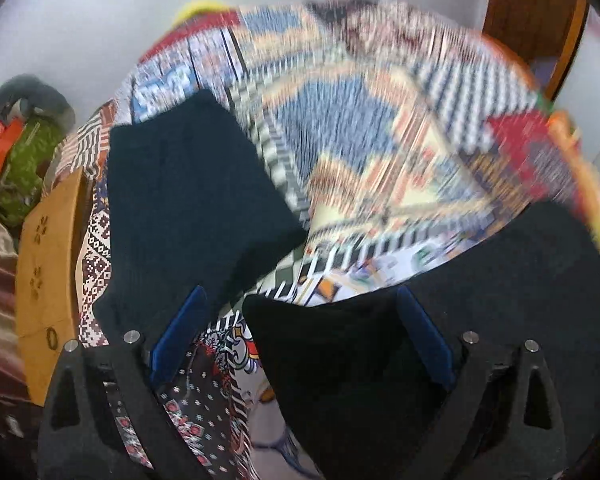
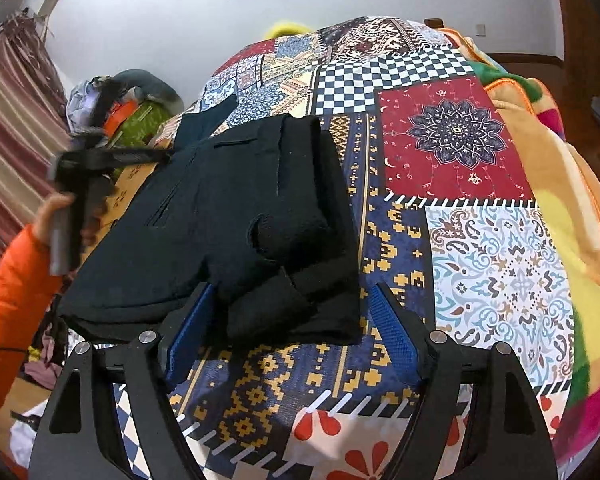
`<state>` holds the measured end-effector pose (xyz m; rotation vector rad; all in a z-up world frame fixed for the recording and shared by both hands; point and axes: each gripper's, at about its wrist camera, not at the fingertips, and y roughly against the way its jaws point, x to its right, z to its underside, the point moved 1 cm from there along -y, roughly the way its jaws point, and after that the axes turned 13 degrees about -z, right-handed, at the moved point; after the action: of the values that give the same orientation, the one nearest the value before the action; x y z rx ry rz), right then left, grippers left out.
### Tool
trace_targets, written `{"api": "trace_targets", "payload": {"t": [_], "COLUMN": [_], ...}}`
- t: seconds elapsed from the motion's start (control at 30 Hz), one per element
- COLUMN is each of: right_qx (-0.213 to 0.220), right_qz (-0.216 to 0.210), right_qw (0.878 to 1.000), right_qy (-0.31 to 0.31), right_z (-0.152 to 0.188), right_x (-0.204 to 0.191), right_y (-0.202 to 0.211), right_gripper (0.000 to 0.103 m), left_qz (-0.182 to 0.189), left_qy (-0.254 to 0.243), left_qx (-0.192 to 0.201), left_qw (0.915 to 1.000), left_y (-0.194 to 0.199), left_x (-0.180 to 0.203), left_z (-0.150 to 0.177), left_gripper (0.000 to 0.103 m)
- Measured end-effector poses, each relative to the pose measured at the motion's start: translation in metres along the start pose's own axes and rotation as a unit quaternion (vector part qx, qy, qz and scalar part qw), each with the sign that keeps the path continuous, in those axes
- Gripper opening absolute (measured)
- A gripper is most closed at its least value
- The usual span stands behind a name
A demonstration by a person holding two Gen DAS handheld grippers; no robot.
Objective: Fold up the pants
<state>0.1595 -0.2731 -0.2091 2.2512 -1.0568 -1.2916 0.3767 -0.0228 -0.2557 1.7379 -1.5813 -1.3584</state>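
Black pants [image 2: 240, 220] lie folded on the patchwork quilt [image 2: 452, 140], one leg end reaching toward the far left. My right gripper [image 2: 292, 320] hovers at their near edge, open, and the near corner of the cloth sits between its blue pads [image 2: 188, 332] without being pressed. In the blurred left wrist view the pants [image 1: 188, 200] show as two dark masses. My left gripper [image 1: 300, 312] stands wide open over the nearer mass, with nothing pinched. A hand [image 2: 56, 208] in an orange sleeve carries the left gripper [image 2: 156, 155] at the pants' left side.
A yellow and orange blanket [image 2: 560, 200] is bunched along the bed's right side. A wooden bed edge [image 1: 48, 280] runs on the left. Beyond it are a pile of clothes with a green bag [image 2: 140, 120] and a striped curtain [image 2: 12, 120].
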Motion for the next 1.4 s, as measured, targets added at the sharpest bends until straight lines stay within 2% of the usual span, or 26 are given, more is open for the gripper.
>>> {"api": "trace_targets", "payload": {"t": [0.03, 0.1, 0.2, 0.33, 0.47, 0.63, 0.8, 0.9, 1.0, 1.03, 1.17, 1.23, 1.27, 1.3, 1.4], "right_qx": [-0.002, -0.006, -0.006, 0.0, 0.012, 0.009, -0.002, -0.008, -0.029, -0.04, -0.045, -0.044, -0.044, -0.044, -0.038], "right_qz": [0.002, 0.01, 0.024, 0.032, 0.03, 0.015, -0.008, -0.001, 0.049, 0.053, 0.028, 0.022, 0.018, 0.017, 0.024], "right_qw": [1.0, 1.0, 0.999, 0.999, 0.999, 0.998, 0.995, 0.993, 0.988, 0.987, 0.992, 0.993, 0.994, 0.994, 0.993], "right_qy": [0.005, 0.018, 0.022, 0.008, 0.028, 0.061, 0.1, 0.115, 0.142, 0.144, 0.118, 0.104, 0.098, 0.096, 0.109], "right_z": [-0.001, -0.004, -0.01, -0.019, -0.017, -0.011, 0.002, 0.009, 0.016, 0.019, 0.023, 0.021, 0.02, 0.018, 0.009], "right_x": [-0.001, -0.003, -0.005, -0.006, -0.022, -0.048, -0.071, -0.075, -0.07, -0.065, -0.044, -0.04, -0.039, -0.039, -0.046], "right_y": [0.0, 0.002, 0.003, 0.009, 0.02, 0.025, 0.029, 0.028, 0.019, 0.016, 0.015, 0.017, 0.019, 0.02, 0.024], "right_gripper": [0.075, 0.075, 0.075, 0.075, 0.075, 0.075, 0.075, 0.075, 0.048, 0.044, 0.042, 0.042, 0.042, 0.042, 0.042], "left_qz": [-0.001, 0.015, 0.024, 0.01, -0.001, 0.046, 0.062, 0.076, 0.045, 0.043, 0.048, 0.072, 0.094, 0.103, 0.062], "left_qy": [-0.005, 0.019, 0.055, 0.075, 0.085, 0.123, 0.104, 0.086, 0.073, 0.073, 0.086, 0.093, 0.093, 0.087, 0.067], "left_qx": [0.005, 0.022, 0.009, 0.006, -0.011, -0.061, -0.04, -0.009, 0.03, 0.035, 0.034, 0.015, 0.009, 0.011, 0.053], "left_qw": [1.0, 0.9995, 0.9981, 0.9972, 0.9964, 0.9895, 0.9919, 0.9934, 0.9959, 0.9958, 0.9945, 0.993, 0.9911, 0.9908, 0.9944], "left_y": [-0.007, -0.007, -0.007, 0.008, 0.028, 0.054, 0.094, 0.114, 0.123, 0.122, 0.117, 0.117, 0.12, 0.126, 0.148], "left_x": [0.002, -0.005, -0.02, -0.035, -0.047, -0.056, -0.029, -0.013, -0.008, -0.008, -0.018, -0.026, -0.03, -0.034, -0.039], "left_z": [0.005, 0.015, 0.033, 0.065, 0.095, 0.139, 0.169, 0.178, 0.183, 0.185, 0.19, 0.187, 0.184, 0.179, 0.155], "left_gripper": [0.099, 0.1, 0.1, 0.1, 0.1, 0.1, 0.099, 0.099, 0.099, 0.099, 0.099, 0.091, 0.081, 0.08, 0.08]}}
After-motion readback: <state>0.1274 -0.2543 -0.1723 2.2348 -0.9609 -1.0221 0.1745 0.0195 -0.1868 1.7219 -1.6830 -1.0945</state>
